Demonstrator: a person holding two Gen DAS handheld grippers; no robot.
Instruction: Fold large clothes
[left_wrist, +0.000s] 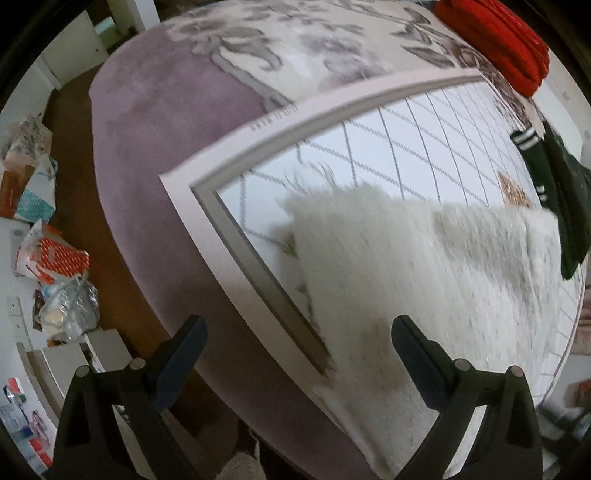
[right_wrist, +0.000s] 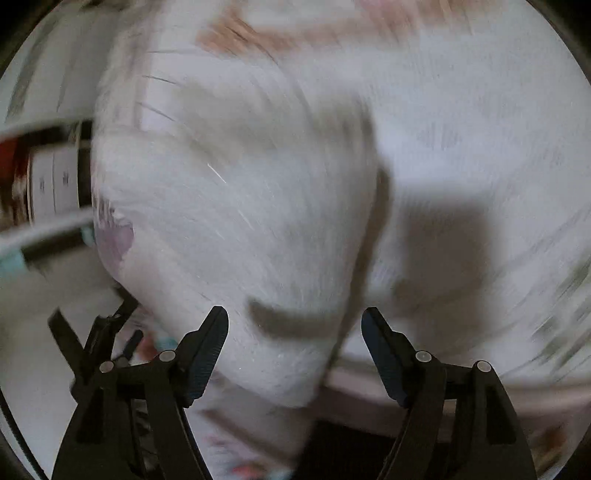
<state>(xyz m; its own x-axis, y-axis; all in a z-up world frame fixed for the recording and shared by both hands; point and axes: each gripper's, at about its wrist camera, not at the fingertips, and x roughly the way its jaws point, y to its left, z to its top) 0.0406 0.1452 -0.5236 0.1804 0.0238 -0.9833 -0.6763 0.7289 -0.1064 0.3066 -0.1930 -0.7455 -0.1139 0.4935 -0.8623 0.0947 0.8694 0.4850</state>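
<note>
Hovering with both tongs released, I grip nothing. My left gripper hangs spread over the near edge of the fluffy white garment, which lies on the checked blanket on the bed. My right gripper gapes above the same garment, badly blurred there.

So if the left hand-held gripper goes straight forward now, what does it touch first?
Probably the fluffy white garment lying on the grid-patterned mat. The left hand-held gripper, jaws open, points at its near edge, though depth is unclear.
</note>
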